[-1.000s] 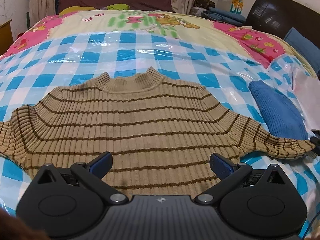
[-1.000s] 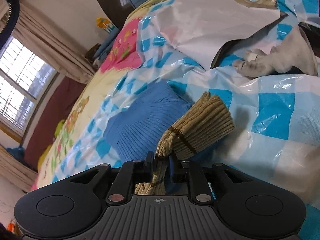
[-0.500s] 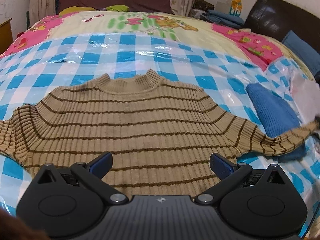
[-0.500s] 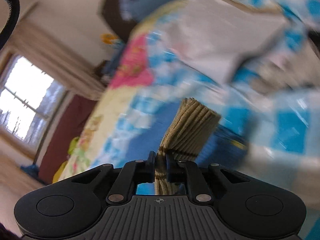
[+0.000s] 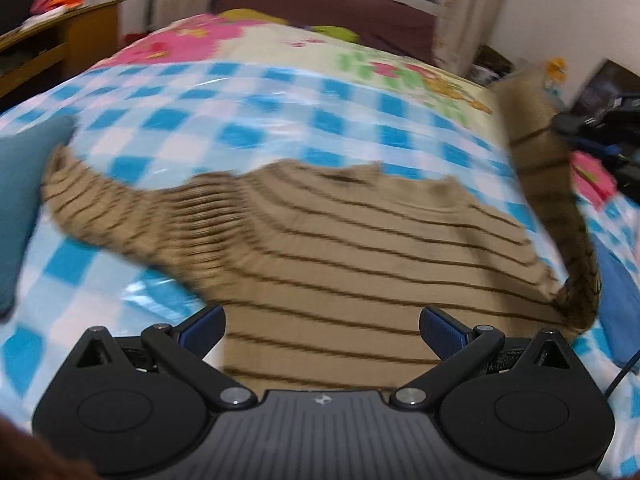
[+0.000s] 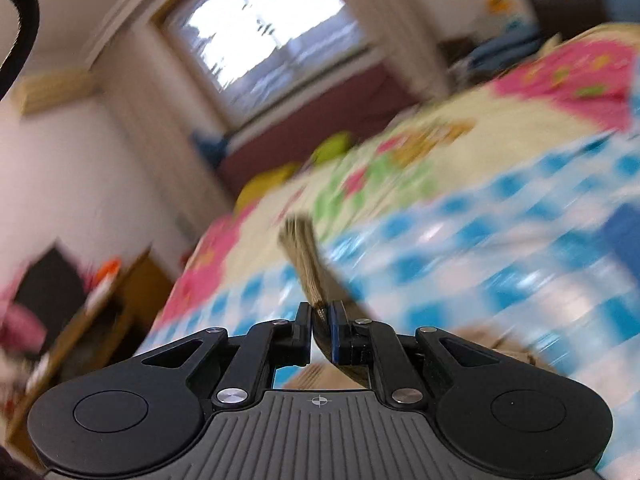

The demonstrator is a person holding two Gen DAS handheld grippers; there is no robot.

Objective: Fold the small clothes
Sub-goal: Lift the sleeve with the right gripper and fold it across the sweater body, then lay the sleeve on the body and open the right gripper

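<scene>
A tan sweater with thin brown stripes (image 5: 360,256) lies flat on the blue-and-white checked sheet (image 5: 224,120). Its right sleeve (image 5: 540,168) is lifted up into the air at the right of the left wrist view. My right gripper (image 6: 321,322) is shut on that sleeve's cuff (image 6: 304,256), which sticks up past the fingers. The right gripper also shows at the far right of the left wrist view (image 5: 600,124). My left gripper (image 5: 322,328) is open and empty, low over the sweater's hem. Both views are blurred by motion.
A blue folded garment (image 5: 618,292) lies to the right of the sweater. A teal cushion (image 5: 20,200) sits at the left edge. A wooden cabinet (image 5: 48,52) stands left of the bed. A floral quilt (image 5: 320,48) covers the far bed.
My right gripper has lifted the right sleeve off the bed and swung it up and leftward. The left gripper has shifted and turned to the left; it stays open.
</scene>
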